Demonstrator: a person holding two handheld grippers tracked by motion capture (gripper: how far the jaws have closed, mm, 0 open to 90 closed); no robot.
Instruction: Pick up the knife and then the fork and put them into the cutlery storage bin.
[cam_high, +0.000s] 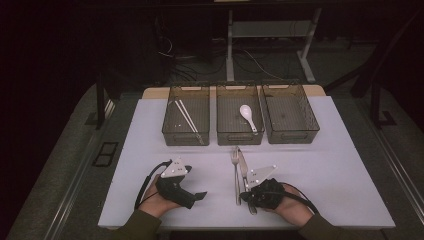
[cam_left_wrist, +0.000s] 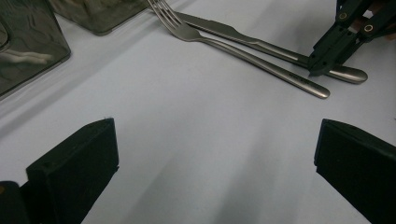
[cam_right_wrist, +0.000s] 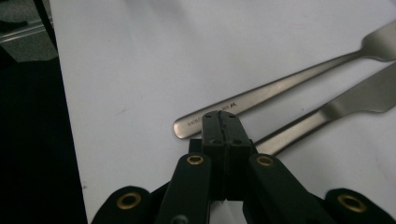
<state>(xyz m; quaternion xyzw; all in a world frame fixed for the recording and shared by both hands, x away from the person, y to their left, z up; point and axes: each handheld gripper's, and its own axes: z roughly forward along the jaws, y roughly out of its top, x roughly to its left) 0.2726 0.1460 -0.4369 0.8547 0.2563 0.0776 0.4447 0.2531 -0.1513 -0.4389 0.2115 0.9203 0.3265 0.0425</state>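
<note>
Nearest the camera in the high view, the person's two hands rest at the front edge of the white bench (cam_high: 150, 130), each bearing a gripper. At left, the left gripper (cam_high: 192, 196) lies low over bare bench surface with its fingers (cam_left_wrist: 79, 158) spread wide and nothing between them; its own view looks across the sheet toward the cutlery. To its right, the fork (cam_high: 235, 172) and the knife (cam_high: 243, 172) lie side by side on the bench, just in front of the middle bin, handles toward the person. The right gripper (cam_high: 250, 192) sits at the handle ends, its fingers (cam_right_wrist: 223, 128) pressed together with nothing pinched; the tip lies over the knife handle (cam_right_wrist: 299, 128), just beside the fork handle (cam_right_wrist: 261, 95), though contact cannot be judged. Along the far side stand three clear bins: the left bin (cam_high: 186, 137) holds a pair of chopsticks (cam_high: 187, 117), the middle bin (cam_high: 240, 137) a white spoon (cam_high: 248, 117), and the right bin (cam_high: 291, 136) follows.
</note>
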